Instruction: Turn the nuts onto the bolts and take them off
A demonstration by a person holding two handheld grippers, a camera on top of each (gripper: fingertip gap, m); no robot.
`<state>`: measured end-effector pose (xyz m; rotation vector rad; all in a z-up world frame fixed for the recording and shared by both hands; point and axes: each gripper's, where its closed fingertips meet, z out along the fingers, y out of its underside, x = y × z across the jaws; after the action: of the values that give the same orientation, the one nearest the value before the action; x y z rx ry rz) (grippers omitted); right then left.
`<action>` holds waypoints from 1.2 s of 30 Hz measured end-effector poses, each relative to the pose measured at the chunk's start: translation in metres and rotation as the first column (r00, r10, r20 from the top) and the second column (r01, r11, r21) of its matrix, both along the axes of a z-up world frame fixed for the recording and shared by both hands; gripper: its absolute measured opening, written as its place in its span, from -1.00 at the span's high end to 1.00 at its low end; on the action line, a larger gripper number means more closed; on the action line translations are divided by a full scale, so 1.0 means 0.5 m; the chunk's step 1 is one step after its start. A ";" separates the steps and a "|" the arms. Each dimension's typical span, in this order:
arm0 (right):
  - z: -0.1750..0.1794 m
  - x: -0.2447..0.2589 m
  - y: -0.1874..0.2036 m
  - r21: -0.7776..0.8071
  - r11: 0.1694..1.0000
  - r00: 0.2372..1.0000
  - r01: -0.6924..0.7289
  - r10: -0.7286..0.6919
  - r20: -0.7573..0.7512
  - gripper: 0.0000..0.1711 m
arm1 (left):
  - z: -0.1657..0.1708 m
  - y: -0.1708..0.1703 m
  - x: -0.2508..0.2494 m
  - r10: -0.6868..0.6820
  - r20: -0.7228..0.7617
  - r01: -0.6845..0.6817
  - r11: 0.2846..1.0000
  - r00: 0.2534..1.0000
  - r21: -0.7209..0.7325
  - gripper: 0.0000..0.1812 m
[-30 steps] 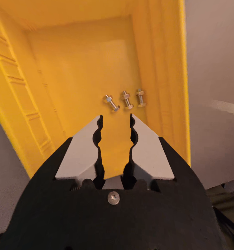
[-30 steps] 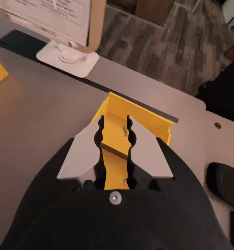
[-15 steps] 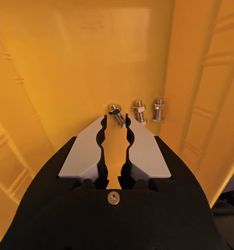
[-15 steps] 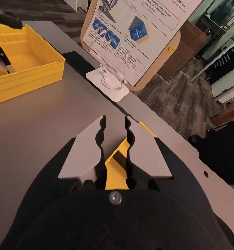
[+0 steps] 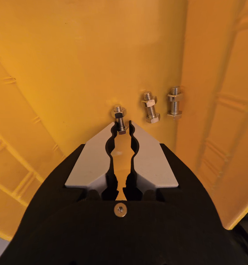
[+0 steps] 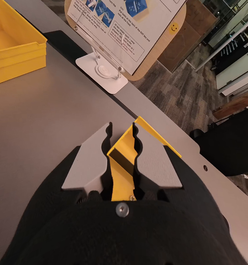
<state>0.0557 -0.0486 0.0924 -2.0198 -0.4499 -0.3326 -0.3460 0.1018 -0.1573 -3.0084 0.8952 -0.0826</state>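
In the left wrist view, three silver bolts with nuts threaded on lie on the floor of a yellow bin (image 5: 77, 57). The left bolt (image 5: 120, 121) has its head end between my left gripper's (image 5: 122, 123) open fingertips, close to the left finger (image 5: 97, 150). The middle bolt (image 5: 150, 108) and the right bolt (image 5: 174, 103) lie beside the bin's right wall. My right gripper (image 6: 122, 124) is open and empty, above a second yellow bin (image 6: 156, 136) with a dark divider (image 6: 123, 159). A small nut (image 6: 132, 197) lies in that bin near the finger bases.
The bin's right wall (image 5: 213, 100) rises close to the bolts. In the right wrist view, the first yellow bin (image 6: 17, 47) stands at the far left on the grey table (image 6: 49, 114). An instruction sign (image 6: 120, 21) on a white stand (image 6: 102, 77) is at the table's back edge. A black chair (image 6: 227, 143) is at the right.
My left gripper has moved deeper into the bin and narrowed, and its tips now flank the left bolt, which has turned straighter. My right gripper has tilted up over the second bin.
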 end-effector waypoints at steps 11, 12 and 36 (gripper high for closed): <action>0.034 -0.044 -0.019 0.072 0.997 0.999 -0.030 0.028 0.031 0.68 | 0.035 -0.015 0.001 -0.070 0.103 0.070 0.998 0.992 0.006 0.92; 0.049 -0.063 -0.023 0.106 0.993 0.998 -0.060 0.058 0.024 0.68 | 0.053 -0.012 0.009 -0.078 0.154 0.074 0.997 0.985 0.033 0.93; 0.155 -0.372 -0.118 0.523 0.643 0.464 -0.559 0.766 -0.445 0.35 | 0.600 -0.388 0.381 -0.786 0.614 0.205 0.591 -0.069 0.780 0.92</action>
<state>-0.1304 -0.1074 0.1699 -1.3532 -0.6684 0.7516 -0.1557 -0.0921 0.1429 -1.2374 1.4196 -1.3833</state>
